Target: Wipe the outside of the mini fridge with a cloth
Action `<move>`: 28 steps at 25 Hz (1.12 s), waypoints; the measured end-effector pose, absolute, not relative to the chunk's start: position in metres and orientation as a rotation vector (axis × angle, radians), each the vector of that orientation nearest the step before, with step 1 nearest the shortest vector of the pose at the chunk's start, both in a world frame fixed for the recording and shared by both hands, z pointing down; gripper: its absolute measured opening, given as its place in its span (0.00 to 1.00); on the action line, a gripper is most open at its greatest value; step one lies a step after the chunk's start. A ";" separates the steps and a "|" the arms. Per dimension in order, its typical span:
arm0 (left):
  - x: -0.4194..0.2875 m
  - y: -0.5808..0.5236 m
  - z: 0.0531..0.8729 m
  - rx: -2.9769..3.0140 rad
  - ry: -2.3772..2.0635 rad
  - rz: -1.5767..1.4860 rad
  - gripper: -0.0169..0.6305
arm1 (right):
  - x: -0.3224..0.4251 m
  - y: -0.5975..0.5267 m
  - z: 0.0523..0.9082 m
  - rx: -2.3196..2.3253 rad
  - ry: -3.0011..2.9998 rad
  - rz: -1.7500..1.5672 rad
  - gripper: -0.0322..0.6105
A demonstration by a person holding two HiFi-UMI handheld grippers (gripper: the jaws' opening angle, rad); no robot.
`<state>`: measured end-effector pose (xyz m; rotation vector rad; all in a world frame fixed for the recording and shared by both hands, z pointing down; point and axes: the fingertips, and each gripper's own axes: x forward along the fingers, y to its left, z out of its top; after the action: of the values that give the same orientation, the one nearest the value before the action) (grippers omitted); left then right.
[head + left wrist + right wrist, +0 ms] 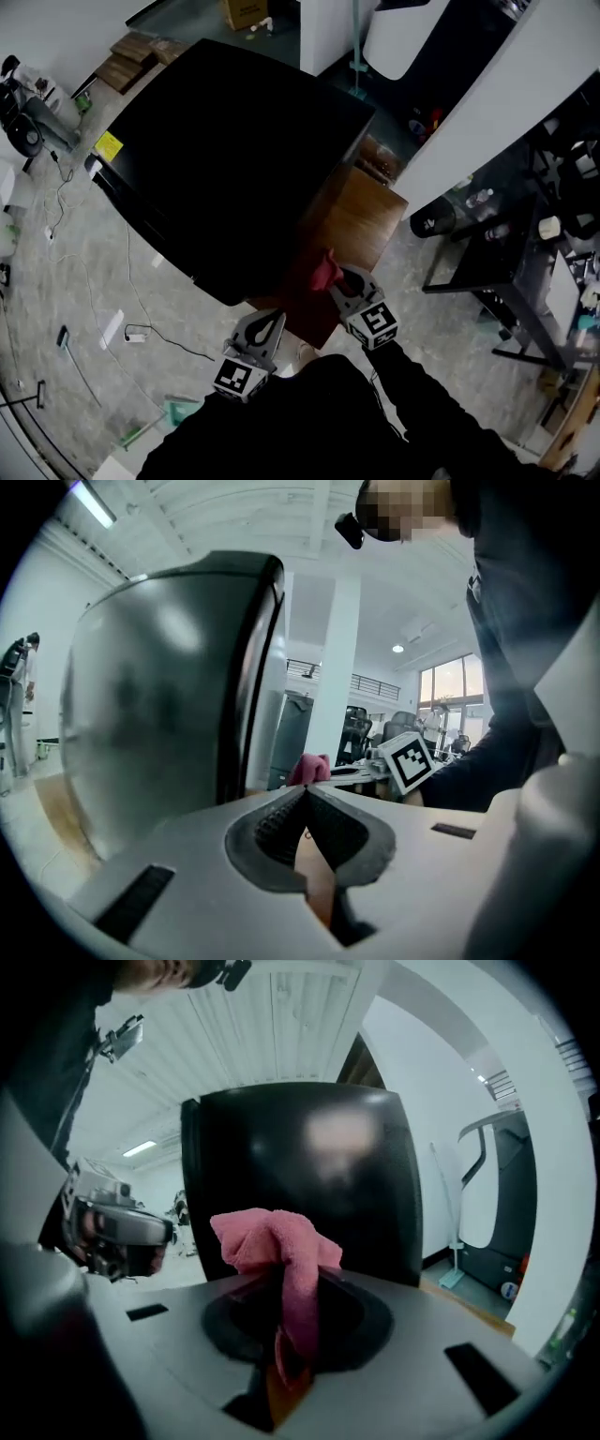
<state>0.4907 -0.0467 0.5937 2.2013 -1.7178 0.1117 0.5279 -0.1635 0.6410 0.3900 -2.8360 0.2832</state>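
The right gripper [284, 1290] clenches its fingers on the bunched pink terry cloth [272, 1237], with the glossy black mini fridge [309, 1166] close ahead of them, so hard rubbing may drag the cloth out; the left gripper [307, 797] has its fingers pressed together, empty.

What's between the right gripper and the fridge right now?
Only the pink cloth, clamped in the right gripper and bunched toward the mini fridge, as the right gripper view shows.
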 end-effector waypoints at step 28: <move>0.169 0.357 0.462 1.994 -2.174 -0.053 0.04 | 0.195 0.308 0.453 -0.543 -2.962 0.244 0.17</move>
<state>0.1687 0.3569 0.4617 1.9937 -2.1744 -0.0535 0.1949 0.3076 0.4535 -0.5431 -2.9616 0.2437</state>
